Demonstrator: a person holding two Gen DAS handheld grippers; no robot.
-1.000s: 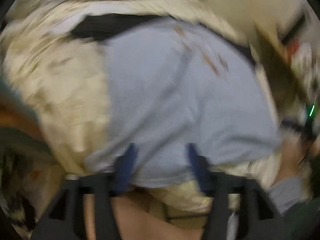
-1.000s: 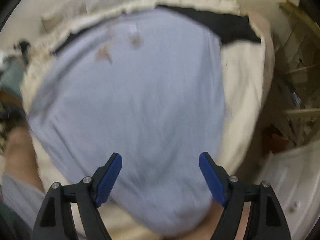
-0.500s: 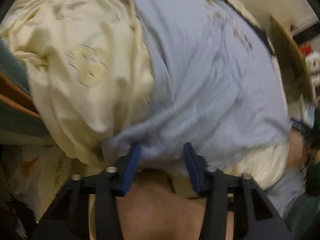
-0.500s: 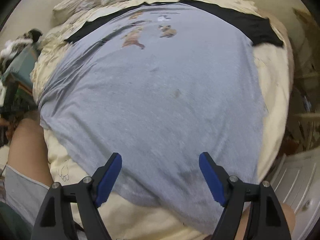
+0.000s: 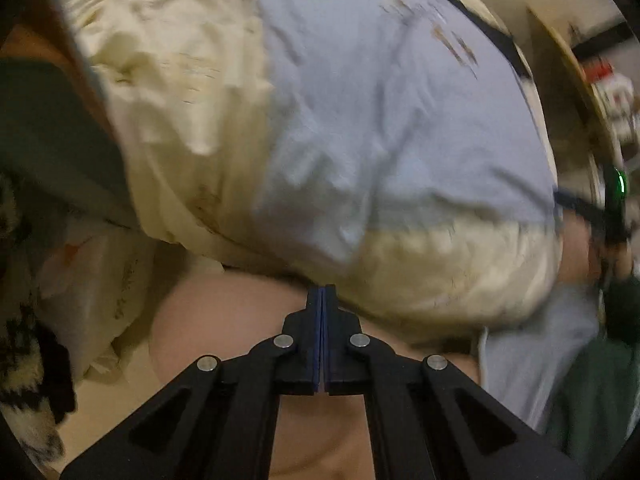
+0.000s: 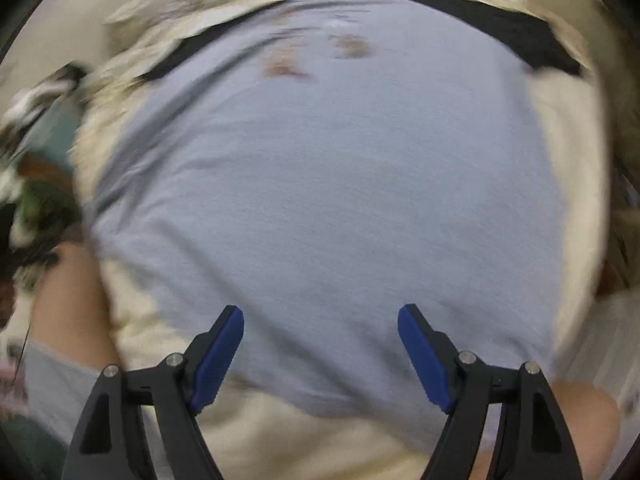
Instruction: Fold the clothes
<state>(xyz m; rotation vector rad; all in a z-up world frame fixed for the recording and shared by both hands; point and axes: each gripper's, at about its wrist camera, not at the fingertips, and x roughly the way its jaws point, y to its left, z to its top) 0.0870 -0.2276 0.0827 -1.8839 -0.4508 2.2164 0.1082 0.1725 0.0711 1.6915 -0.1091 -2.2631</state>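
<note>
The shirt [image 6: 328, 184] lies spread flat on the bed [image 5: 168, 92], front up, black sleeves [image 6: 484, 20] at the far end and its hem toward us. We judge it light, limp and quick to wrinkle, so it wants holding at the hem corners, one per tool, then lifting together. Our left tool [image 5: 322, 308] has its pads pressed together at the bed's near edge, and no cloth shows between them. Our right tool [image 6: 320, 344] stands wide and empty over the hem.
</note>
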